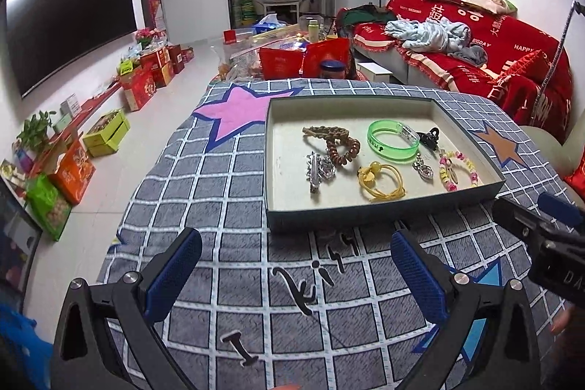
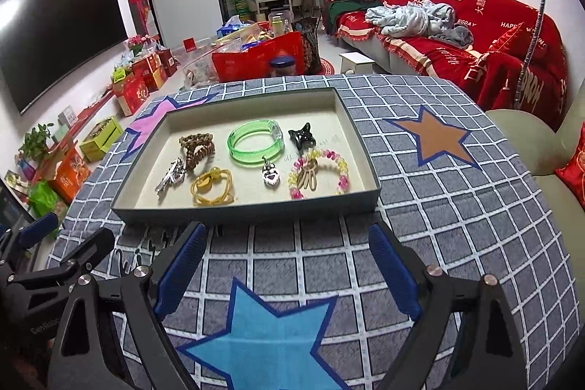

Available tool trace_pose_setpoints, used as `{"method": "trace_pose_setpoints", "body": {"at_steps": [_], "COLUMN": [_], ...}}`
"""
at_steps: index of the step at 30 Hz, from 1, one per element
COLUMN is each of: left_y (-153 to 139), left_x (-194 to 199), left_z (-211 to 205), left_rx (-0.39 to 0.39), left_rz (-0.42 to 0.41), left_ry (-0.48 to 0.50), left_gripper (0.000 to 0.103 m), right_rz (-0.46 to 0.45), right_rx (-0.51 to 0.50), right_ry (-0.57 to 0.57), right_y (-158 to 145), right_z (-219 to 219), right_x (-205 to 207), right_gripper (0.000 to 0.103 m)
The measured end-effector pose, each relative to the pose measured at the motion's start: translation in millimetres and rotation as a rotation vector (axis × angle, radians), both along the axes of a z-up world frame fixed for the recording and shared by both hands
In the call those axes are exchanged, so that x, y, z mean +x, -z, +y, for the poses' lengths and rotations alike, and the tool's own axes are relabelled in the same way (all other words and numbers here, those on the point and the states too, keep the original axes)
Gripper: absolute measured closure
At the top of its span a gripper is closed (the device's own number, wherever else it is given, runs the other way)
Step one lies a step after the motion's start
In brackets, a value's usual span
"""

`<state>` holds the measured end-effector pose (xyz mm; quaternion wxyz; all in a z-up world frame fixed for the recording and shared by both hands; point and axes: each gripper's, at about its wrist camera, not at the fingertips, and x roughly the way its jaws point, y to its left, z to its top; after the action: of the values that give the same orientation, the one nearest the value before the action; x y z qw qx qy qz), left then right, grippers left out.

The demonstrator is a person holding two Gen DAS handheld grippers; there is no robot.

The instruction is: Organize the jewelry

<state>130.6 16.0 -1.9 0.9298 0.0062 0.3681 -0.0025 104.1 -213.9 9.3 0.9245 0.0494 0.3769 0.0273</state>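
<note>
1. A shallow tray (image 2: 248,205) sits on the counter (image 2: 457,207), which is covered by a grey checked cloth with stars; the tray lies toward the counter's far edge, nearer its left side in the right wrist view.
2. All the jewelry lies inside the tray, eight pieces in two loose rows.
3. Far row, left to right: one braided brown band (image 2: 190,139), one brown coil tie (image 2: 199,158) touching it, one green bangle (image 2: 255,142), one black claw clip (image 2: 302,135).
4. Near row: one silver clip (image 2: 171,175), one yellow tie (image 2: 212,187), one silver heart charm (image 2: 270,175), one bead bracelet (image 2: 319,173) toward the tray's near right corner.
5. Left tongs (image 1: 296,271): spread wide, gripping nothing, over bare cloth just short of the tray's near wall.
6. Right tongs (image 2: 285,267): likewise spread and empty, above a blue star (image 2: 263,331) near the counter's front edge.
7. Nothing stands between either tongs and the tray except its low near wall.
8. Beyond the far edge: a blue-lidded jar (image 2: 282,65), red bags (image 2: 256,61); a red-draped sofa (image 2: 475,35) at right, a dark TV (image 2: 55,35) at left.
</note>
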Motion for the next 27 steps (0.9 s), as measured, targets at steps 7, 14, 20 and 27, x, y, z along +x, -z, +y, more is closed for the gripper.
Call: {"method": "trace_pose_setpoints", "body": {"at_steps": [7,14,20,27], "left_y": [3,8,8,9], "left_x": [-6,-7,-7,-6], "left_z": [-4,-6,-9,-10], "left_rx": [0.022,0.029,0.035,0.035], "left_rz": [-0.012,-0.002,-0.003,0.006], "left_ry": [-0.013,-0.013,-0.006,-0.008], "left_gripper": [0.000,0.000,0.000,0.000], "right_rz": [-0.025,-0.031,-0.043,-0.042], "right_rx": [-0.028,-0.058,-0.081,-0.082], "right_ry": [0.000,-0.002,-0.010,-0.011], "right_y": [1,3,0,-1], "right_z": [0,2,4,5], "right_x": [-10,-12,-12,-13], "right_gripper": [0.011,0.011,0.011,0.011]}}
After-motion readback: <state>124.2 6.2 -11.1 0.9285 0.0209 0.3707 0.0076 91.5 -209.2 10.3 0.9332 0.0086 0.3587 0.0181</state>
